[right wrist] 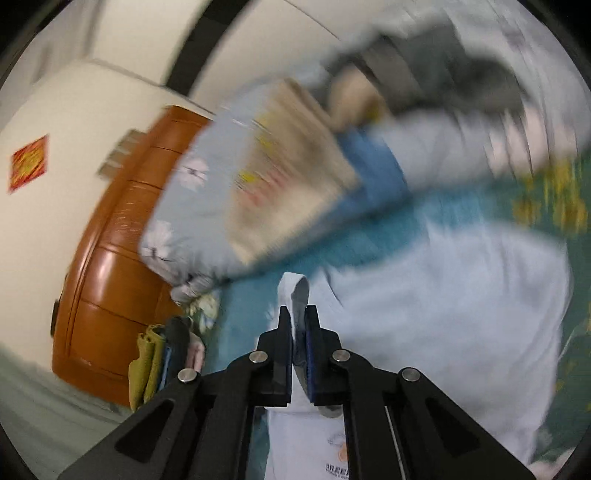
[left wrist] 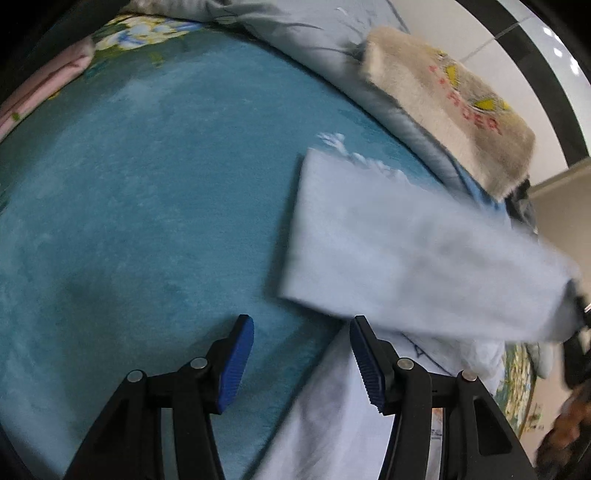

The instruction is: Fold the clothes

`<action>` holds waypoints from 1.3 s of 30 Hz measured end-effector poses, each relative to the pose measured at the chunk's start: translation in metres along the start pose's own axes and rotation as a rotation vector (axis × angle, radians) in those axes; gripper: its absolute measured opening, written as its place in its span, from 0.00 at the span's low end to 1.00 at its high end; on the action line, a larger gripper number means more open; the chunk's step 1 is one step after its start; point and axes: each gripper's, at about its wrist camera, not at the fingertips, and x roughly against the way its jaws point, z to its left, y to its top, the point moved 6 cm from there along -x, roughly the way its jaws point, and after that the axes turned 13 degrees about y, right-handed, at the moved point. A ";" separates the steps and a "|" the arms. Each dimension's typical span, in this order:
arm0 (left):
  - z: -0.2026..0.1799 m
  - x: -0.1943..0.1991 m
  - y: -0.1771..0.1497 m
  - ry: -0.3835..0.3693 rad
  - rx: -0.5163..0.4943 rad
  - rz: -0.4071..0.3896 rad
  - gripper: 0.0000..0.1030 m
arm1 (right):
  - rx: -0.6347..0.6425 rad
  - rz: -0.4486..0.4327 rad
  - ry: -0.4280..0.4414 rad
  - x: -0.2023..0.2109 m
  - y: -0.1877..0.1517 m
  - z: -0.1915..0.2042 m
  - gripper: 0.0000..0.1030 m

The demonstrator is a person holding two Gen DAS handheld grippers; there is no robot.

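Observation:
A pale blue garment point(left wrist: 399, 251) lies partly folded on the teal bed cover point(left wrist: 147, 203), its right end lifted and blurred. In the left wrist view my left gripper point(left wrist: 301, 363) stands open just above the cover, its right finger point(left wrist: 369, 365) at the edge of the white printed part of the garment point(left wrist: 332, 424), nothing between the pads. In the right wrist view my right gripper point(right wrist: 299, 350) is shut on a fold of the pale blue garment point(right wrist: 443, 302), and a loop of cloth point(right wrist: 295, 295) sticks up above the fingertips. The rest of the garment hangs and spreads to the right.
A beige folded blanket with red letters point(left wrist: 443, 103) lies on a grey-blue quilt point(left wrist: 314, 33) at the far side. A pink cloth point(left wrist: 48, 81) sits at the far left. An orange wooden bed end point(right wrist: 122, 236) and a yellow cloth point(right wrist: 146, 365) show beyond the bed.

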 end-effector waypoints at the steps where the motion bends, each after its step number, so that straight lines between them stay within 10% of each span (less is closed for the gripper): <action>1: -0.003 0.000 0.000 0.000 -0.012 -0.002 0.57 | 0.030 -0.013 -0.003 0.008 0.007 0.007 0.06; 21: -0.001 -0.010 0.004 -0.018 0.020 0.006 0.57 | -0.256 0.044 -0.395 0.059 -0.033 -0.161 0.06; 33: -0.006 0.011 0.038 -0.264 0.111 0.013 0.57 | -0.047 0.038 -0.584 0.078 -0.020 -0.131 0.28; 39: -0.035 -0.014 0.084 -0.385 0.108 0.098 0.57 | 0.055 0.116 -0.513 0.050 -0.031 -0.103 0.39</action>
